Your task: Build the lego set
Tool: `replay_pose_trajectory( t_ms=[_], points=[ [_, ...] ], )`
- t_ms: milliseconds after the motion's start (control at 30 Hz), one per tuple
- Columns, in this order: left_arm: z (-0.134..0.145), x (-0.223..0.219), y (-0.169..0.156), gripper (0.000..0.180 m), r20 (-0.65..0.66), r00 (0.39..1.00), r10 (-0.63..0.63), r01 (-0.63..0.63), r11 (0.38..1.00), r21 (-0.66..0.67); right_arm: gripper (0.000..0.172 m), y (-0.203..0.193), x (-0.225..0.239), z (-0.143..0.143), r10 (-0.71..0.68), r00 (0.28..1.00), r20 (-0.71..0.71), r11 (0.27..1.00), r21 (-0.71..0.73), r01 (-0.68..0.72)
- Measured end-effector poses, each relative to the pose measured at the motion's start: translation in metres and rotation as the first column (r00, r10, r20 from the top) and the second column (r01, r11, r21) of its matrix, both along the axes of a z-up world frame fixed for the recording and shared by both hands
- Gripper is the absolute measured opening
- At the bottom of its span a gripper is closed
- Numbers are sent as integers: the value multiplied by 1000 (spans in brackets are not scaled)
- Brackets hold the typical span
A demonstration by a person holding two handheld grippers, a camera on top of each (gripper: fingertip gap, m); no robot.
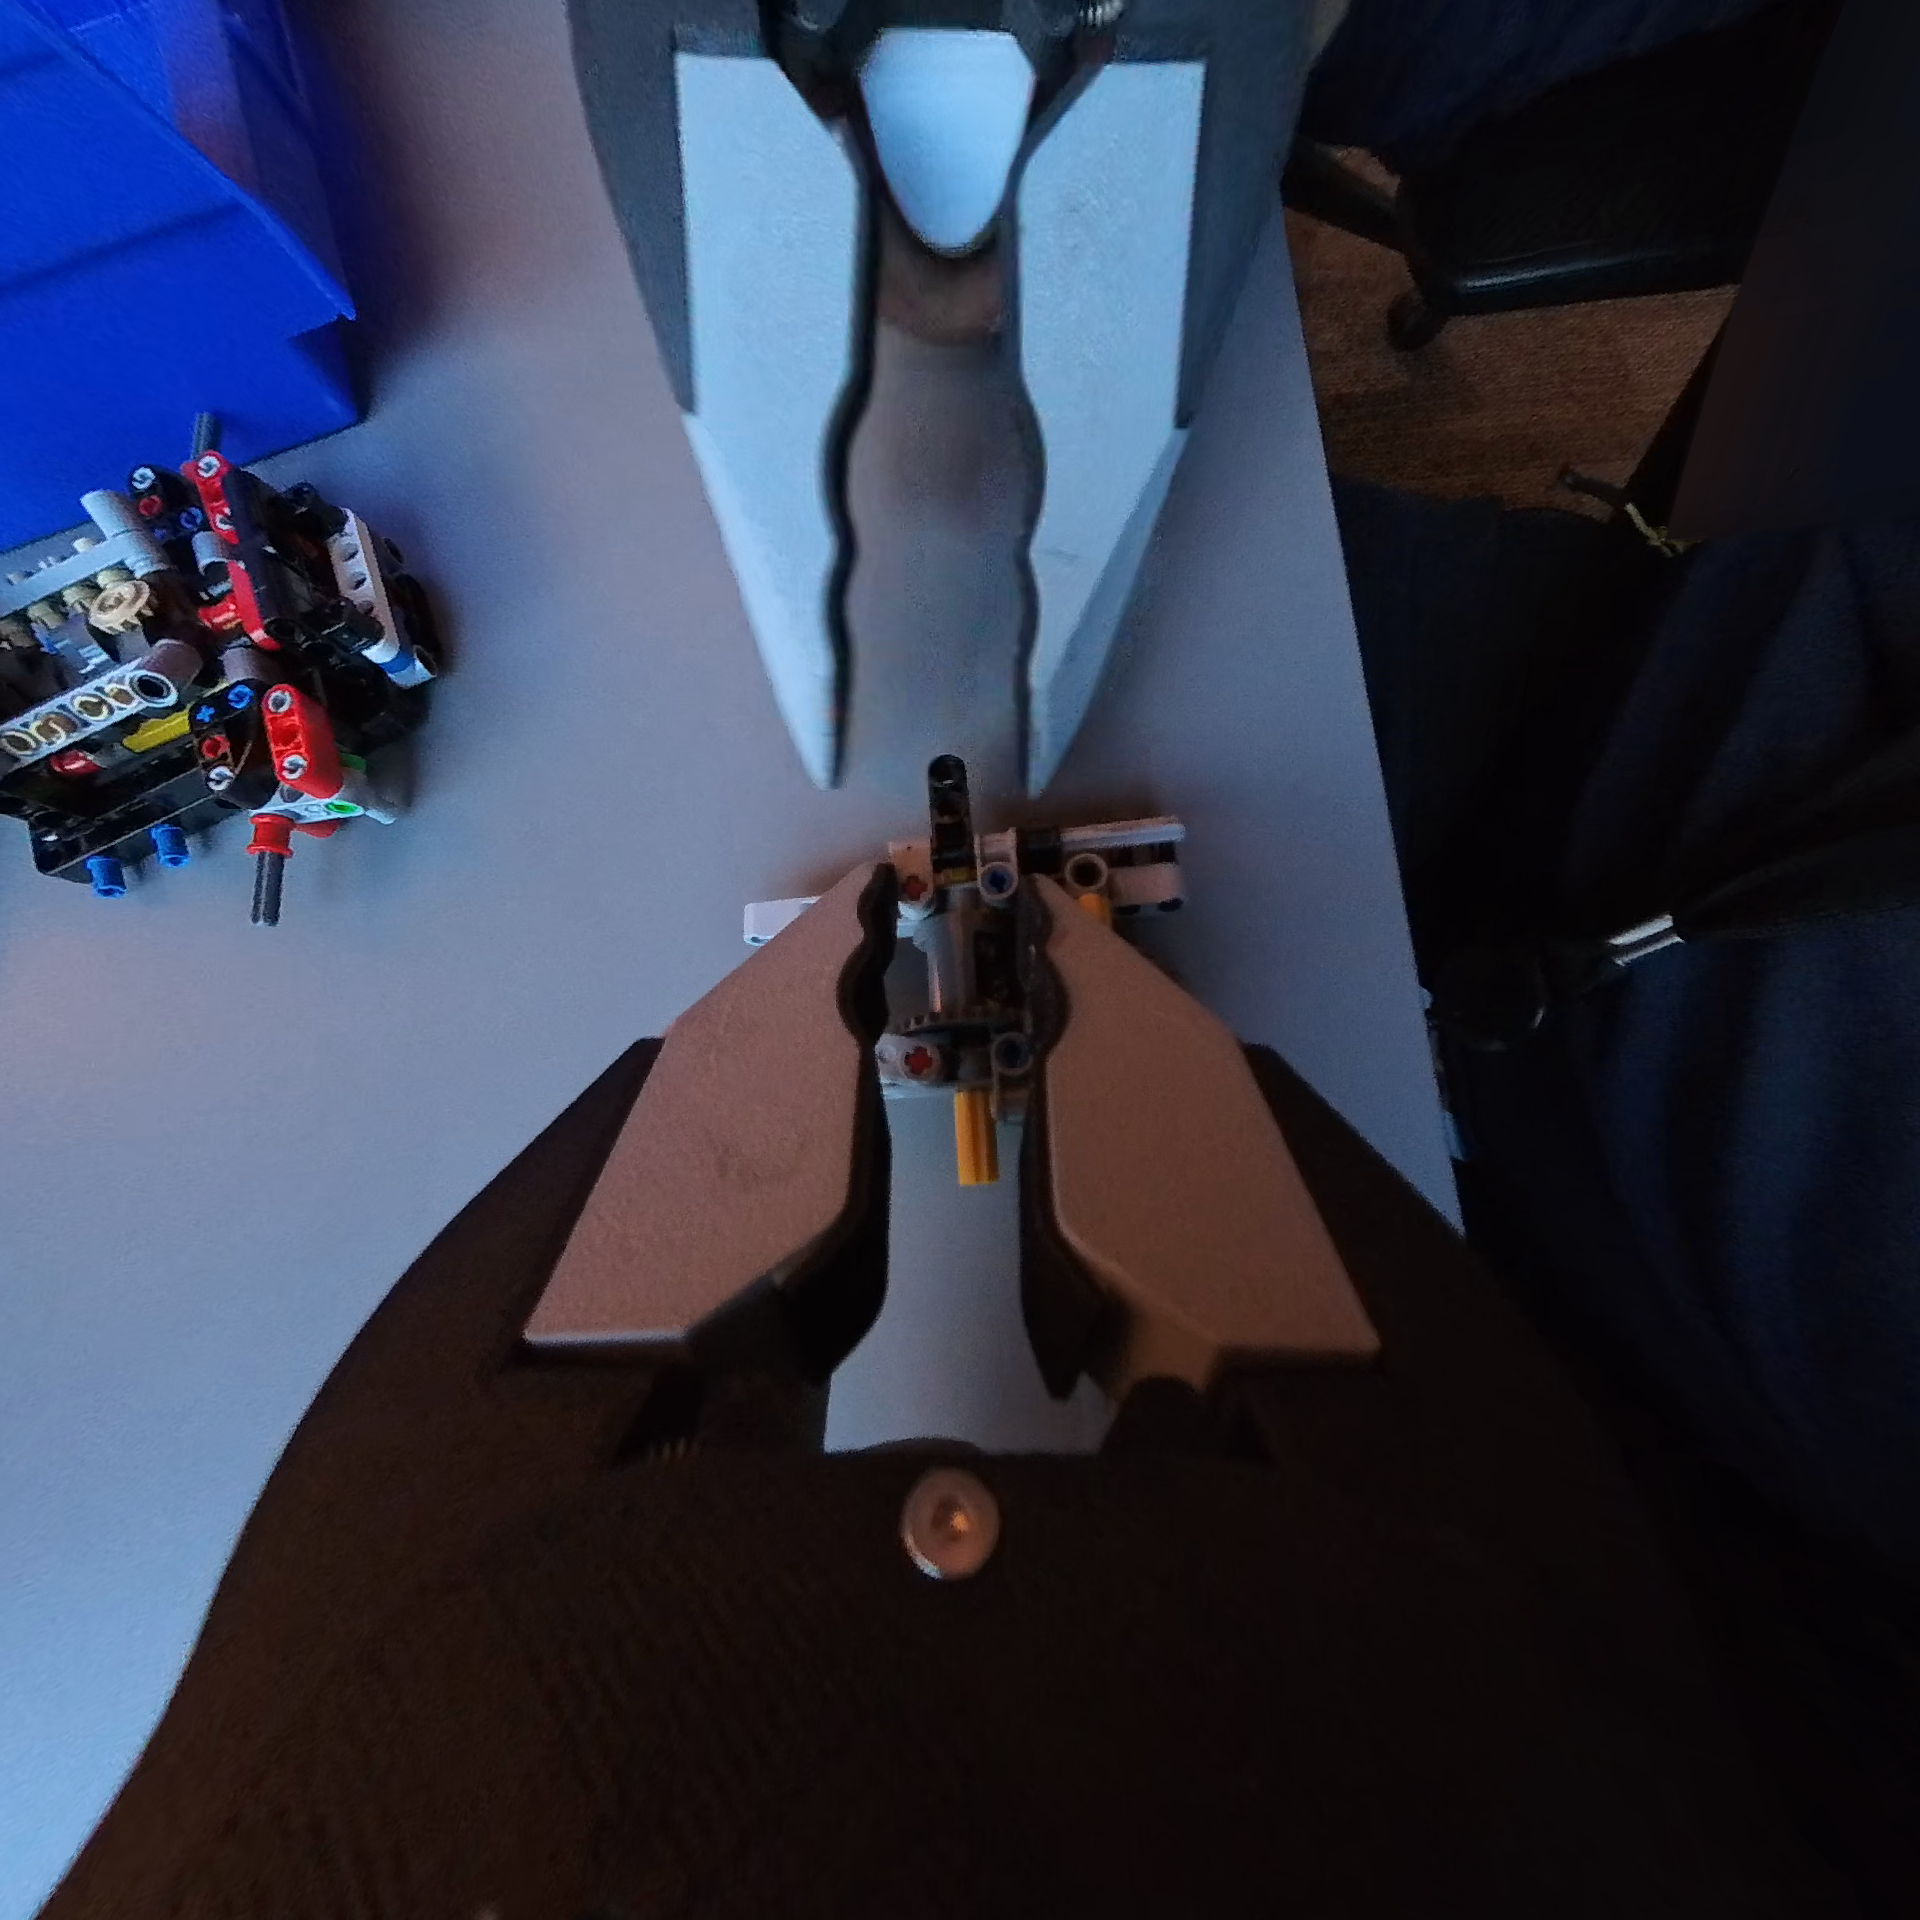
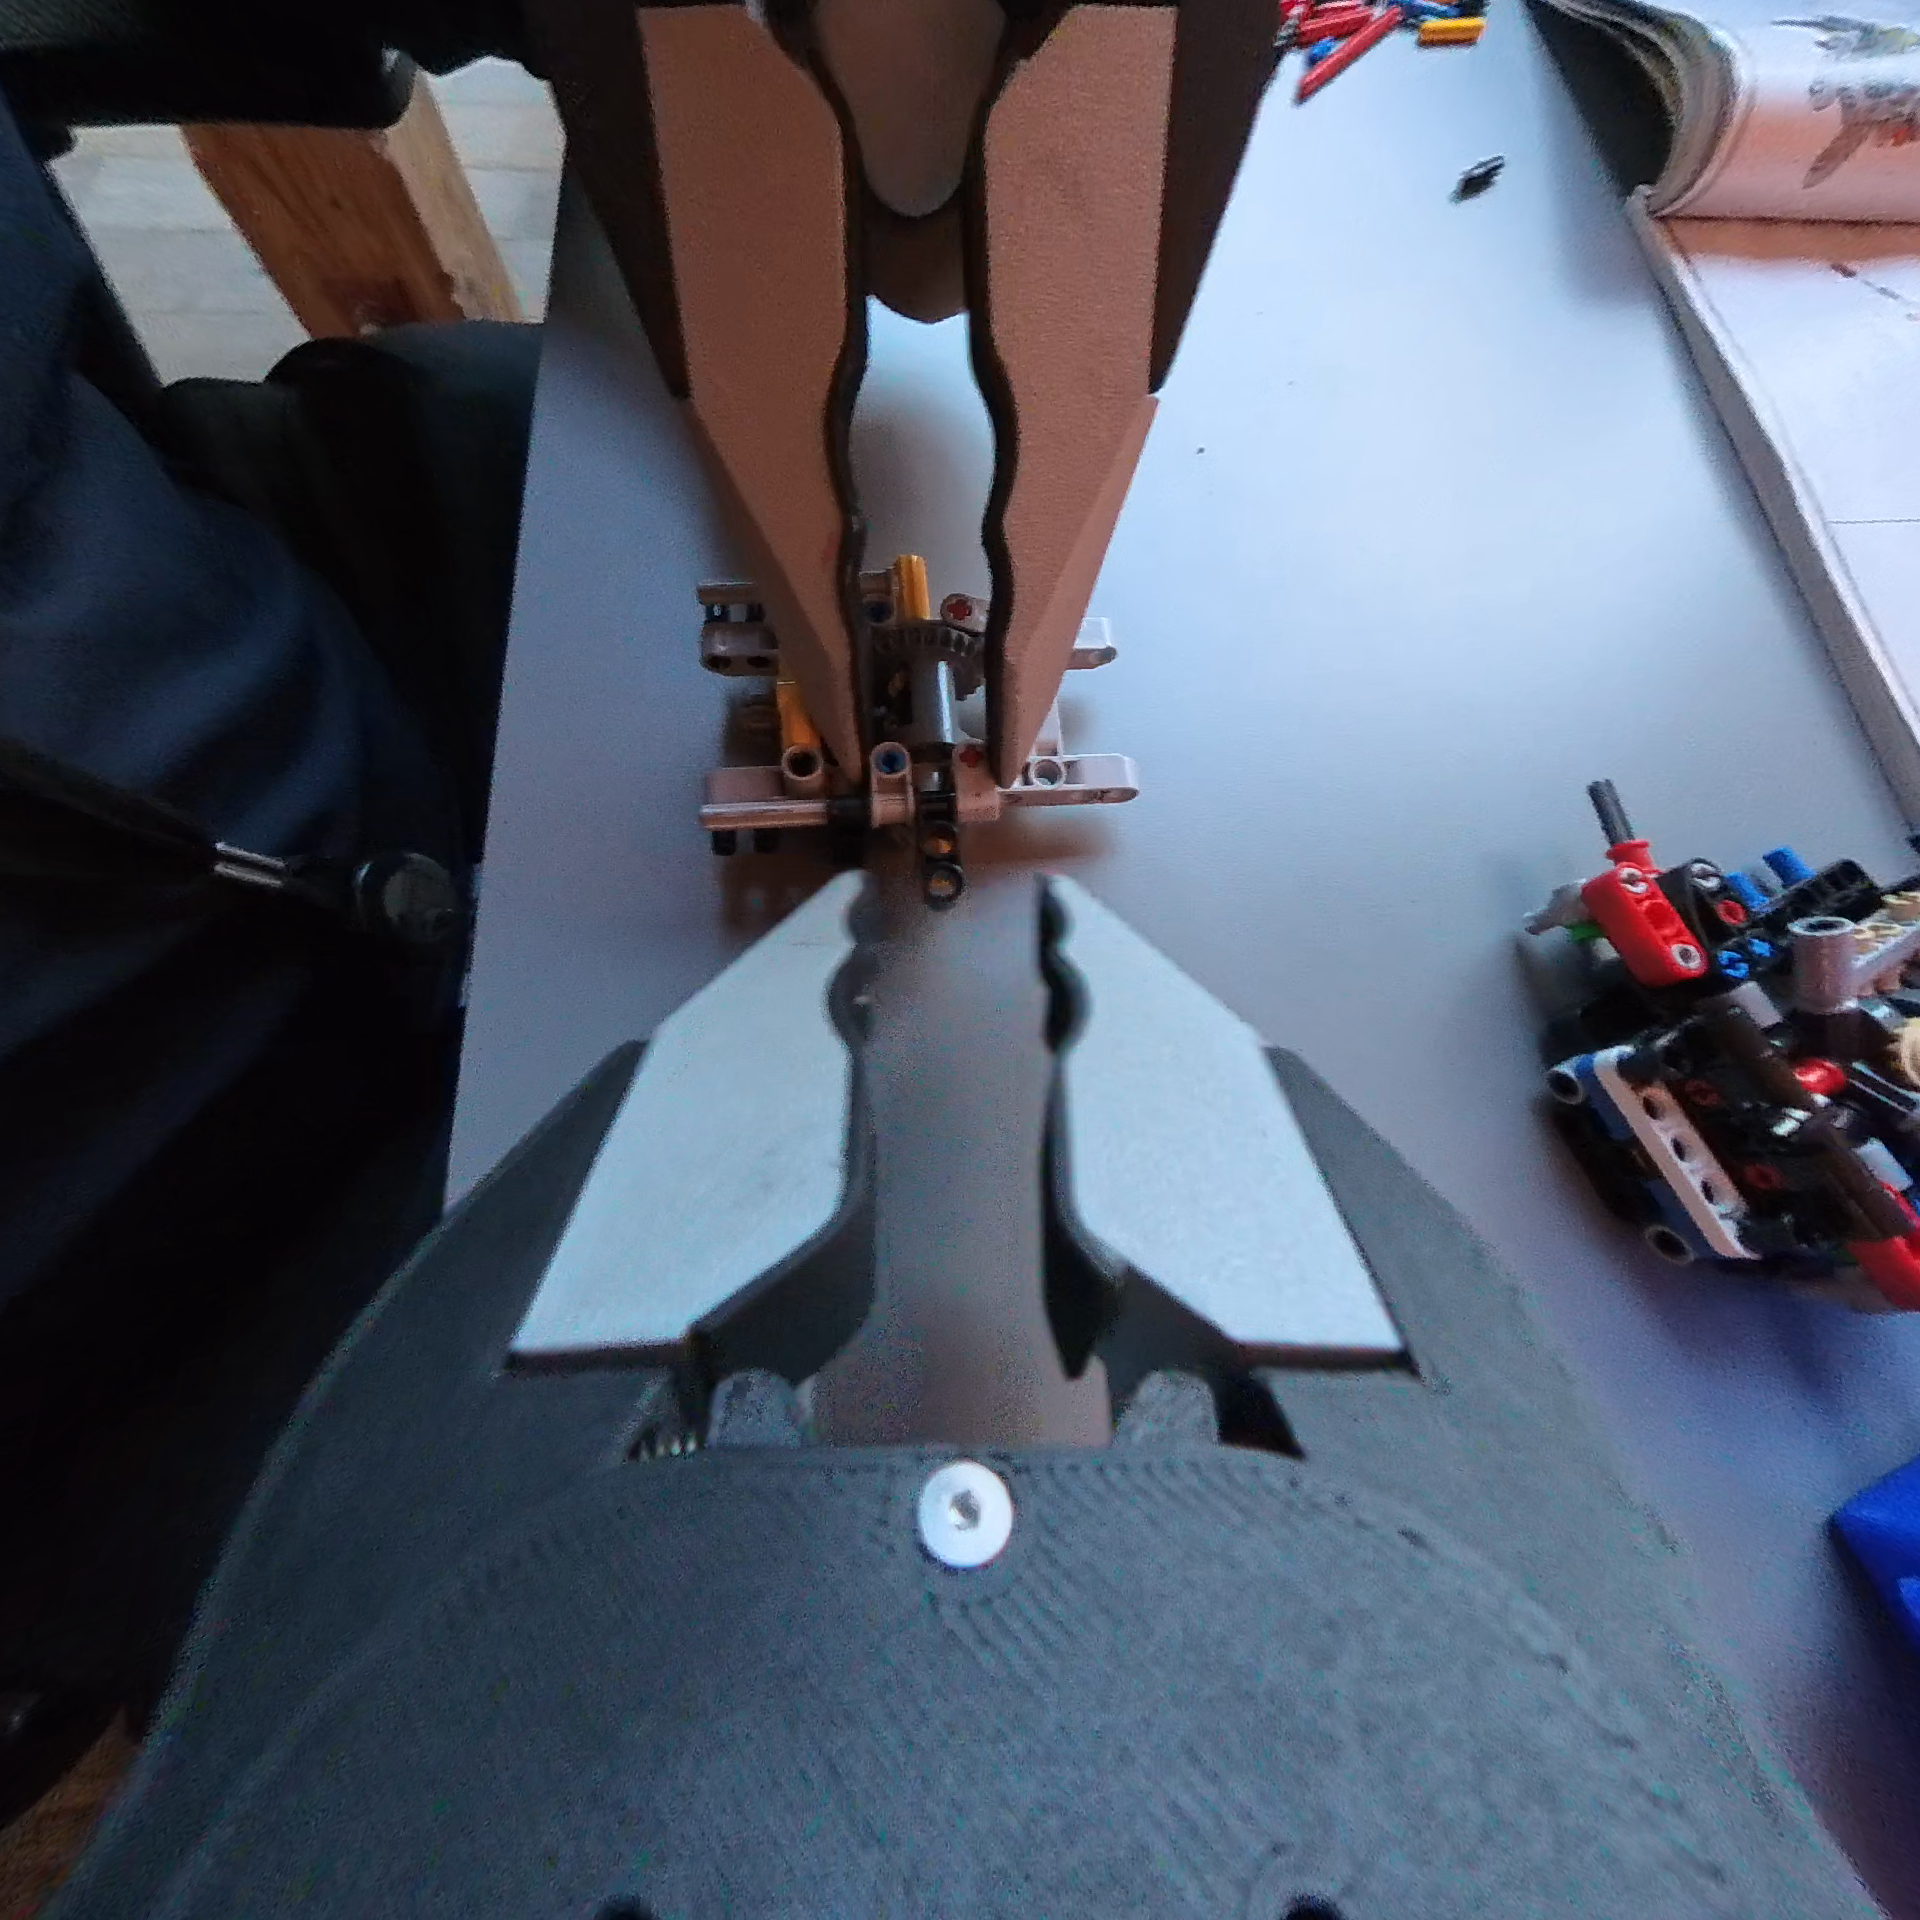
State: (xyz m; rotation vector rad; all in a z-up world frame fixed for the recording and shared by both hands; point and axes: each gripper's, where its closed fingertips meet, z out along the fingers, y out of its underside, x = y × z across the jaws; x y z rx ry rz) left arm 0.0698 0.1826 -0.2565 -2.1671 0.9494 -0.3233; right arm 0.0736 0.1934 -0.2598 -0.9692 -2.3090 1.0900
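My left gripper, with tan fingers, is shut on a small brick-built assembly of white and grey beams, a gear and yellow axles that rests on the grey table. A short black beam sticks out of the assembly's far side. My right gripper, with grey fingers, is open and empty. Its tips stand just short of that black beam, one on either side, not touching it. The right wrist view shows the left gripper clamping the assembly from the far side. The left wrist view shows the right gripper open.
A larger black, red and white brick model sits to the side; it also shows in the right wrist view. A blue bin stands behind it. An open booklet and loose pieces lie farther off. The table edge is close, with dark cloth beyond it. Both grippers' tips are close together, under 4 cm apart.
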Motion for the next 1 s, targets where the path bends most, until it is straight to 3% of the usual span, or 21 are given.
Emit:
replay_pose_trajectory(
  t_ms=[67,333,1000],
  points=[
    [0,0,0,21,4,1000,2,-2,1000,2,49,2,-2,2,-19,1000,-14,1000,0,19],
    [0,-2,3,21,17,1000,18,-18,1000,11,58,-16,9,7,47,998,30,994,-103,-43],
    [0,0,5,21,54,998,25,-27,999,30,58,-18,1,-1,28,999,44,998,-54,-25]
  ],
)
